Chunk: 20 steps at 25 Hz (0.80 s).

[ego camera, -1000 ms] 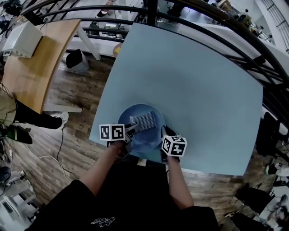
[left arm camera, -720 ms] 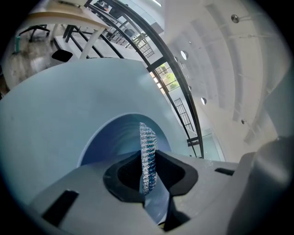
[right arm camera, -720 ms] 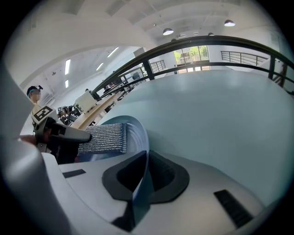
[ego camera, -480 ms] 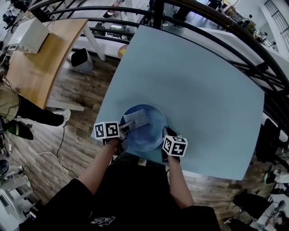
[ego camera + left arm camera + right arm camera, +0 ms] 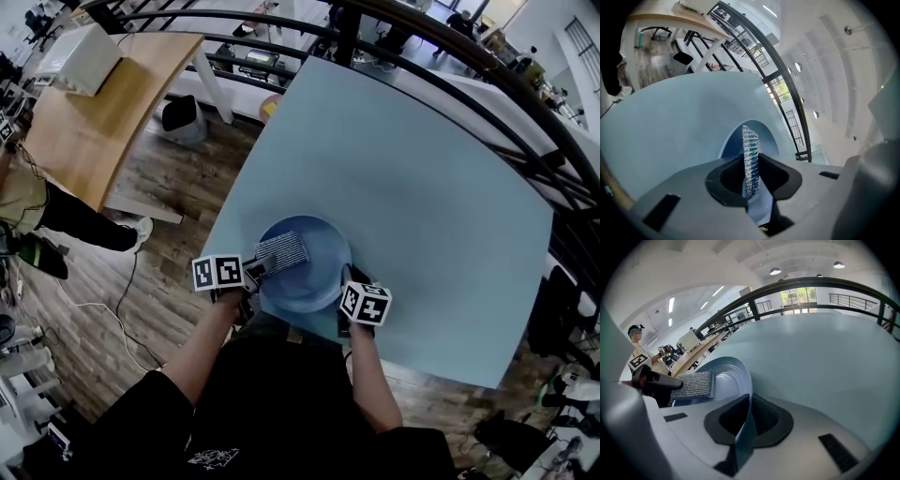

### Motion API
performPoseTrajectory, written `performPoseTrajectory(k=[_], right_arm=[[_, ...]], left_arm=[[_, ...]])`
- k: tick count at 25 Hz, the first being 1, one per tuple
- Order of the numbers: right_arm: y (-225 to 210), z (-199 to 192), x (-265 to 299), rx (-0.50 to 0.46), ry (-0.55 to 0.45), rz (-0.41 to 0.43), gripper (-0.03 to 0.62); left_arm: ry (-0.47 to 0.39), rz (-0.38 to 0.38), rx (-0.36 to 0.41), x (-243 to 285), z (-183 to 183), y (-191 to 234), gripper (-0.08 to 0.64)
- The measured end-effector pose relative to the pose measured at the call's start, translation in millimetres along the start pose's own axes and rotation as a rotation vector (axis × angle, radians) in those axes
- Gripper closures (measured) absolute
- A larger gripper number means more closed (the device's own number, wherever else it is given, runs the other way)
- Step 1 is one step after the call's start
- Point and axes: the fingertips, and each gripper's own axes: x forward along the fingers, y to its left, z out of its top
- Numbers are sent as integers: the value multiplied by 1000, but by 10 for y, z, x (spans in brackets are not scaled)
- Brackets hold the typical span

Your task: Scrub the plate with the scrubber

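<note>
A round blue plate (image 5: 309, 272) lies near the front edge of the light blue table (image 5: 422, 178). My left gripper (image 5: 255, 268) is shut on a grey striped scrubber (image 5: 284, 248), which rests flat on the plate's upper left part. In the left gripper view the scrubber (image 5: 751, 157) stands edge-on between the jaws, over the plate (image 5: 764, 136). My right gripper (image 5: 345, 281) is shut on the plate's right rim. In the right gripper view the plate rim (image 5: 745, 427) runs between the jaws, with the scrubber (image 5: 693, 384) and plate (image 5: 729, 376) to the left.
A wooden table (image 5: 89, 122) with a white box (image 5: 80, 56) stands at the far left over a wood floor. A black curved railing (image 5: 450, 56) runs behind the blue table. A person (image 5: 28, 211) stands at the left edge.
The left gripper and scrubber have shifted slightly left and up across the plate. The right gripper keeps its hold on the rim. The head view has shifted a little.
</note>
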Motion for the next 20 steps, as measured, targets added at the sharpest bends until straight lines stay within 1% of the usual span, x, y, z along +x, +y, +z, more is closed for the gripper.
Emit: performPoseTrajectory(k=[11,20], right_arm=[[16,24,44,-27,7,17,571],[40,54,61,-46,18,33,571]], left_arm=[[-34,51,-111,-324,-192,217,477],[-5,66,-113,-478,-489,249,477]])
